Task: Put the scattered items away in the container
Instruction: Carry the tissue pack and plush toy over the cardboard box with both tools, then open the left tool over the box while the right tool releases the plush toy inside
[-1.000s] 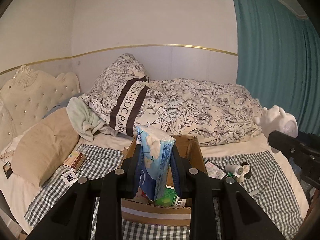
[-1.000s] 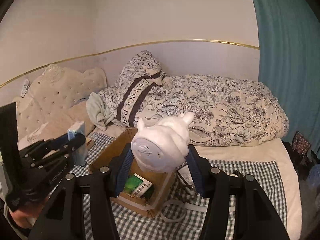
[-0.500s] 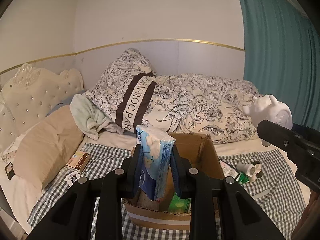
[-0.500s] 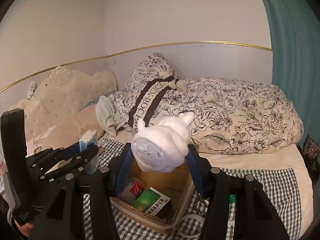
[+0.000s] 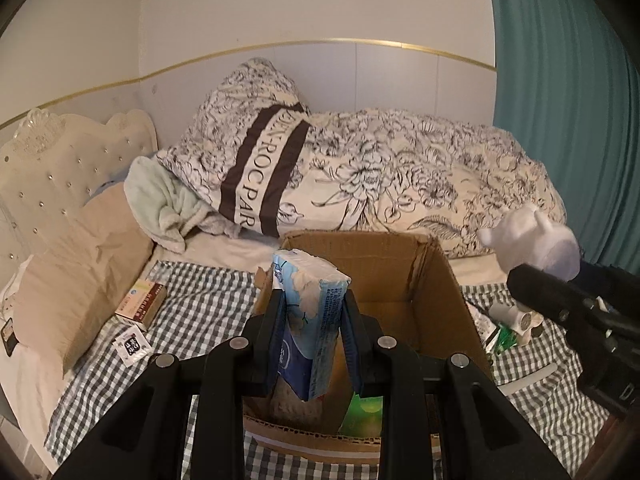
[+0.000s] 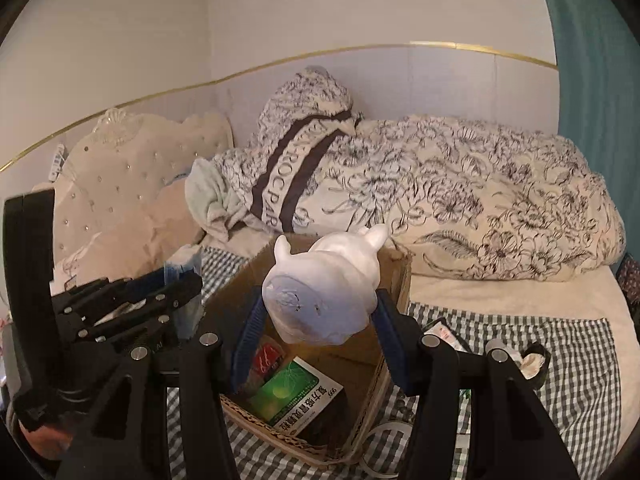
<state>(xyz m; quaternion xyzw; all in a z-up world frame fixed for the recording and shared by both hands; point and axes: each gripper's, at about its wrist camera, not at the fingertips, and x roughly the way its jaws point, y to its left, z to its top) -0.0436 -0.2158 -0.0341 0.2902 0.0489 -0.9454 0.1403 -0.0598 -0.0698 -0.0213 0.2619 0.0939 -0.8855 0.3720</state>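
Left gripper [image 5: 311, 320]: fingers [image 5: 276, 328] narrowly set, clenched on a blue tissue pack [image 5: 310, 320], pads pressing both of its long sides; pack stands upright, its lower end hanging over the near part of the cardboard box [image 5: 440, 292]. Right gripper [image 6: 318, 328]: fingers [image 6: 390, 340] about half spread, grasping a white figurine [image 6: 320, 292] with small ears, its flat base facing the camera, held above the box opening. The box sits on the checked cloth [image 5: 200, 300] spread on the bed; inside it lie a green packet [image 6: 296, 396] and a small red item [image 6: 266, 358]. Still loose on the cloth: a brown carton [image 5: 142, 300] and a small white sachet [image 5: 132, 346] to the box's left, a few small items [image 5: 516, 320] to its right. Against the frames of a second ago, both grippers have come forward and down: the box looms larger and nearer, and both held things now sit over its mouth. Neither grip has changed.
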